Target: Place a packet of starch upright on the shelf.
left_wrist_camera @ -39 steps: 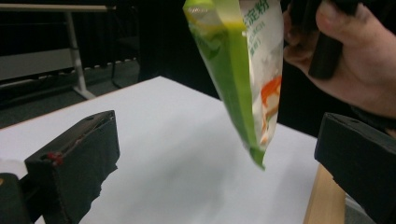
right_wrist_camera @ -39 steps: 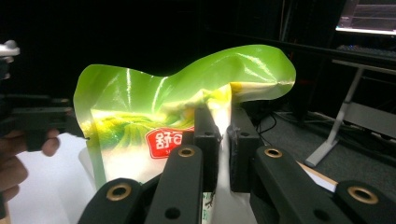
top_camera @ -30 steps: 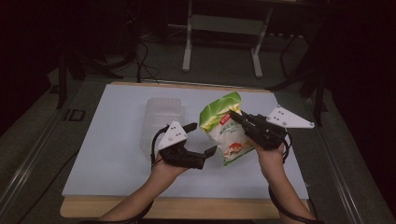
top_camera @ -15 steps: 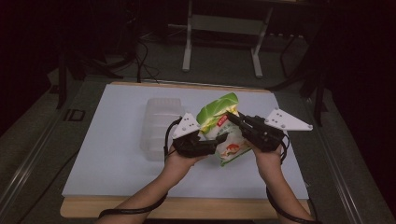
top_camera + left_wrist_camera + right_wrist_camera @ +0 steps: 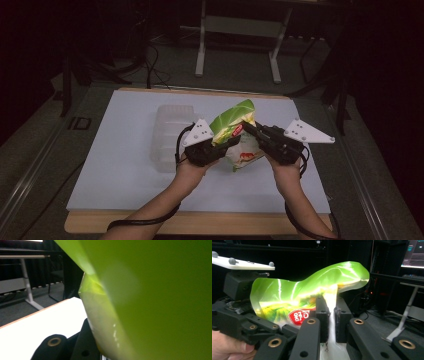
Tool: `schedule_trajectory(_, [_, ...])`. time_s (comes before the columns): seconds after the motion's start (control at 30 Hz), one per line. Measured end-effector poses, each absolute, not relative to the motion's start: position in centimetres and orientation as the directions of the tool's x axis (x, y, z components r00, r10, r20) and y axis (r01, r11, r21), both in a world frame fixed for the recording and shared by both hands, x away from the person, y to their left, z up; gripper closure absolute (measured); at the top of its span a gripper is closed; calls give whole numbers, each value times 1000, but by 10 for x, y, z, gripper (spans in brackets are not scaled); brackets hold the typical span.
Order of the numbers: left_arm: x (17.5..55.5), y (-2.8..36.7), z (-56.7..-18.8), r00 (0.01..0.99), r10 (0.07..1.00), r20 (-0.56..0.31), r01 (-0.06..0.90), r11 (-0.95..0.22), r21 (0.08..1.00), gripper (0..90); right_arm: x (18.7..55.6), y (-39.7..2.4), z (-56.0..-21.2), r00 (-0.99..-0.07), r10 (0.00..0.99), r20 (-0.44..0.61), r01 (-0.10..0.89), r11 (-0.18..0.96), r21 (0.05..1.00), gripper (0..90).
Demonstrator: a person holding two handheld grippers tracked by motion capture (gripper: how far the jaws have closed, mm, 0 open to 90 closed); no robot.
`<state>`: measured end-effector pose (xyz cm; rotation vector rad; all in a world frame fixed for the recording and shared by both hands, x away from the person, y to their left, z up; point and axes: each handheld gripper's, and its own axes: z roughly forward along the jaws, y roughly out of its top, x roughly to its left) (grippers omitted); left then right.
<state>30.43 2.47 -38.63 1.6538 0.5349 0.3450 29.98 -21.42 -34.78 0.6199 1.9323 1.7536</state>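
The left gripper point(image 5: 231, 142) has just closed on the green snack bag point(image 5: 235, 131), which the right gripper point(image 5: 248, 127) also clamps; held between both, lifted above the table point(image 5: 115, 165), it seems ready for pulling open.

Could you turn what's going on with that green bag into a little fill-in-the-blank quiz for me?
1. The glossy snack bag is mostly ____ in colour.
2. The left hand-held gripper and right hand-held gripper are both ____ on the bag.
3. The clear plastic container rests on the ____ table mat.

Missing words: green; shut; white
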Motion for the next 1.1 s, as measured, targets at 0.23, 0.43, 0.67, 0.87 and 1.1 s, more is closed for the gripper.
schedule_trajectory(0.23, [309,31,-375,870,491,-39,127,-148,981,795,300,-216,-345,-801,598,-23,26,74,997,812])
schedule_trajectory(0.43, [311,37,-362,879,477,-3,95,-169,981,811,300,-221,-338,-796,605,-12,30,60,998,552])
schedule_trajectory(0.67, [312,47,-346,850,522,70,46,-206,978,811,306,-242,-334,-773,633,51,95,35,995,206])
schedule_trajectory(0.87, [322,62,-338,835,541,97,31,-222,975,810,307,-256,-342,-770,634,79,137,44,990,103])
schedule_trajectory(1.1, [337,88,-337,838,526,147,-22,-237,971,810,307,-267,-357,-788,607,102,159,40,987,130])
